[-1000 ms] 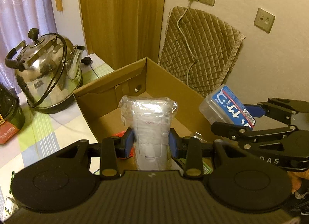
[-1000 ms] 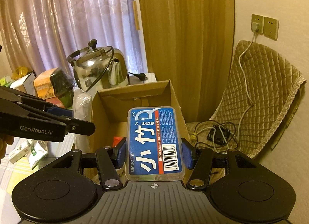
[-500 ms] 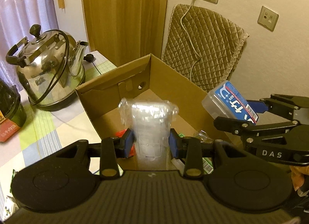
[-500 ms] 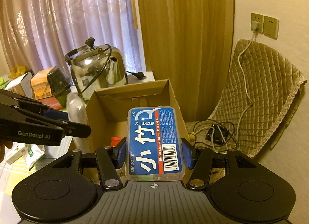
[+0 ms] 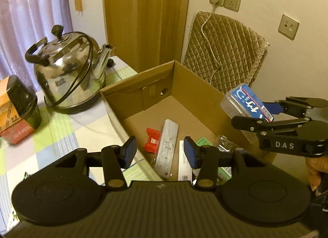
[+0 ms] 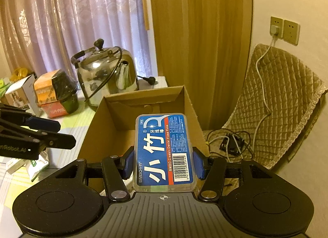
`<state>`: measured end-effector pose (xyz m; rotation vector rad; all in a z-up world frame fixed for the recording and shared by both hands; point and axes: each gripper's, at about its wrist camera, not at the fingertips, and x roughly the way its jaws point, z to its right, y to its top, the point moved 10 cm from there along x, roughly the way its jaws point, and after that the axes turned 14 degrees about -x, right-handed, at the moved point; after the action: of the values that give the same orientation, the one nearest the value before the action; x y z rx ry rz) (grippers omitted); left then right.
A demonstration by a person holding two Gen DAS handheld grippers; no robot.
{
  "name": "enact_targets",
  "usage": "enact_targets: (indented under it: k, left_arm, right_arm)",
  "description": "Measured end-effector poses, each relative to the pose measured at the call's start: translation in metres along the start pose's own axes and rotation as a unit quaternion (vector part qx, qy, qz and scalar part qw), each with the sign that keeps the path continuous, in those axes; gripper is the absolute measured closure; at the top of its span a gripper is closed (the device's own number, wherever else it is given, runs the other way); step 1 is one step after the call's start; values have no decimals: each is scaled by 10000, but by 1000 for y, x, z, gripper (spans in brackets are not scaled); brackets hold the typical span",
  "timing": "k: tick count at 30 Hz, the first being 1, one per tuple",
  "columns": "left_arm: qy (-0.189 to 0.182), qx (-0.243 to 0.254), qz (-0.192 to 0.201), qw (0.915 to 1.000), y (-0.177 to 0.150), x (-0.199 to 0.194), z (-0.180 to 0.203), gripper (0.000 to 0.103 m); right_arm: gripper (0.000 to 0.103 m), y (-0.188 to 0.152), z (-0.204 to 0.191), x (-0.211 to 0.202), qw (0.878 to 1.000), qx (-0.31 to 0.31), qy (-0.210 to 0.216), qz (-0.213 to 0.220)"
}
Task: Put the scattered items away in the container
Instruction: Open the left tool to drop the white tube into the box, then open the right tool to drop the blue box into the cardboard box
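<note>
Cardboard box sat open just ahead of our left gripper, whose blue pads stood apart with nothing between them. Below that gap lay a white remote and a red packet. Our right gripper clamped the floss pick case above the box's right wall.

Warm, yellowish indoor light fills the room, dim rather than bright. Softer daylight seeps through the sheer lilac curtains. The shiny steel kettle throws back bright glints. The left wrist view is slightly smeared by motion at its left edge; the right wrist view is sharper. Both bend walls near the rim and darken at the corners.
</note>
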<state>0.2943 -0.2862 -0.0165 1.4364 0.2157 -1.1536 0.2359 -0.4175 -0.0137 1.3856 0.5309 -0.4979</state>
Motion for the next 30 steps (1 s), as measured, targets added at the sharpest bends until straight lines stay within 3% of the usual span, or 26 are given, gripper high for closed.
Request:
enact_targets:
  k: [14,28,30]
  left_arm:
    - [-7,-257,-116,9996,-28,-16,-10,57]
    - [38,-339,-70,9994,-34,-24,-16,52]
    - [50,-360,-75,9993,-36,-26,-18,52]
  right_arm:
    - [44,-7,-16,11,9997,-92,76,-208]
    - [43,1,-20,22,9988,-429,84,-222]
    - [6,2,-19,19,9991,-408,15,-100]
